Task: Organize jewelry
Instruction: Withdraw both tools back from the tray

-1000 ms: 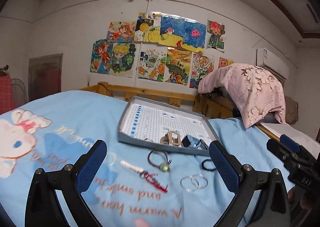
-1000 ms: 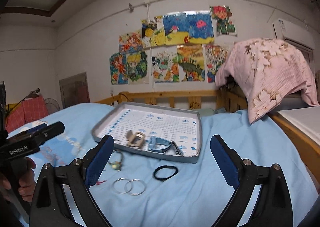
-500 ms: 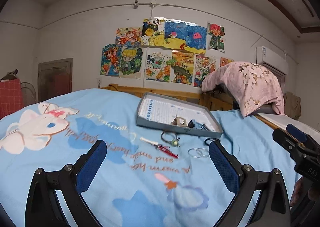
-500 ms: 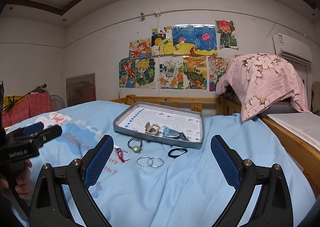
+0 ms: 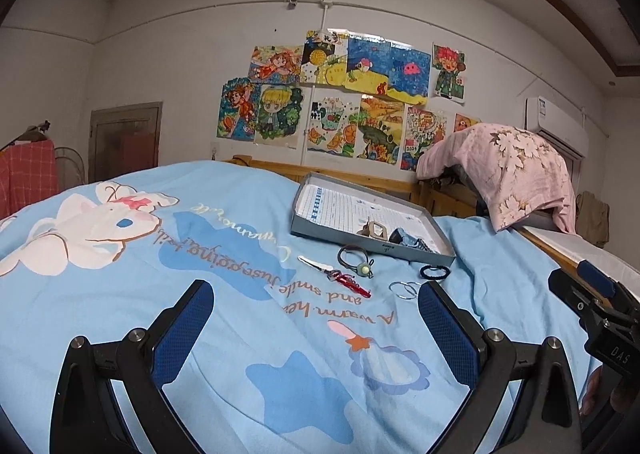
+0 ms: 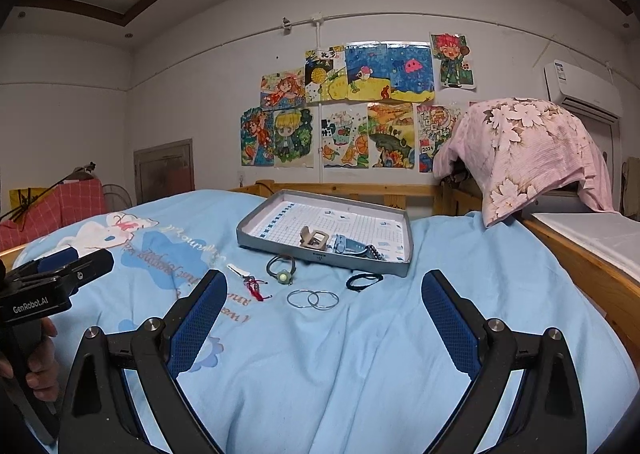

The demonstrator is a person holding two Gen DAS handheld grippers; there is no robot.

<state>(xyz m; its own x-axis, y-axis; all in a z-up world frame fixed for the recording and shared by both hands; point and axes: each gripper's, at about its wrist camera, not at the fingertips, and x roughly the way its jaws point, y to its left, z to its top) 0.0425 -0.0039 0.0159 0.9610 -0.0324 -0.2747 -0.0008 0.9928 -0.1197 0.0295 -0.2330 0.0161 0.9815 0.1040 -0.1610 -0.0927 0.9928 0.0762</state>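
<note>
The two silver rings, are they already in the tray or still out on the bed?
Out. The silver rings lie on the blue bed cover, in front of the tray, apart from its wall.

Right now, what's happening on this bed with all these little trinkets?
A person is sorting jewelry with a two-fingered tool in each hand. Both the left tool and the right tool are open and hold nothing, hovering over the blue bedspread. A few pieces already lie in the gray tray. Two silver rings, a black band, a bead loop and a red cord wait outside it.
</note>
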